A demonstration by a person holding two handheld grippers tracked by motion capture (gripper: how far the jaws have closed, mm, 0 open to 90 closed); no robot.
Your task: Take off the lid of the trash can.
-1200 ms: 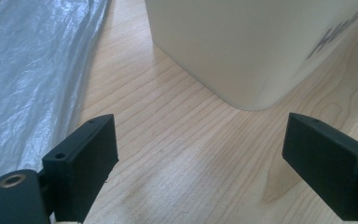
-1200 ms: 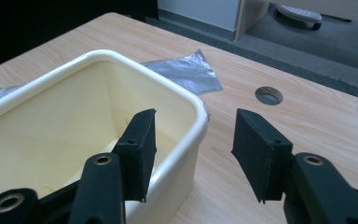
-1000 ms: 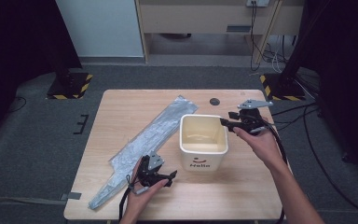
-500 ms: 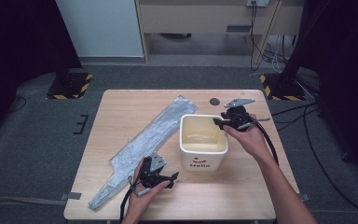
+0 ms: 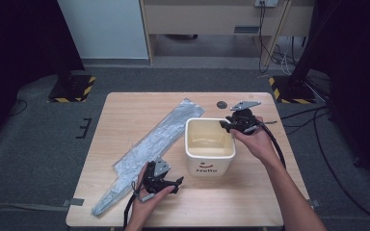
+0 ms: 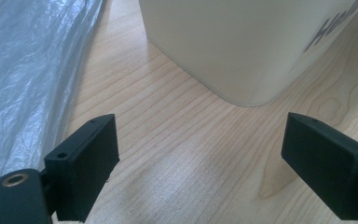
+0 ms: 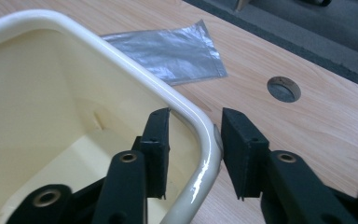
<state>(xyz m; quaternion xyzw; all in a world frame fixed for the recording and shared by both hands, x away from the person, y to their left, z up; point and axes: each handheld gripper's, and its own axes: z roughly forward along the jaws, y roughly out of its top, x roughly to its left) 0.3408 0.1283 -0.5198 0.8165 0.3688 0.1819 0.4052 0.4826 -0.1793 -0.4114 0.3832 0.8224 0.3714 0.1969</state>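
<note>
Two jaws of the right gripper [image 7: 195, 142] straddle the far-right rim of the cream bin [image 5: 210, 146], just closing, gaps remaining; left gripper [image 6: 205, 163], jaws wide apart, waits near the bin's front-left corner.

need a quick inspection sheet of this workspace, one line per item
surface: wooden table, round hole near the far edge
job's things: cream tub, upright; grey plastic bag flat beside it
clutter: nothing seen
grippers: right tool straddles the tub's rim, jaws have just been closing, pads not pressing yet; left tool open over bare wood
cables: one trails from each tool, more on the floor at the right
surroundings: dark carpet, striped stand feet
</note>
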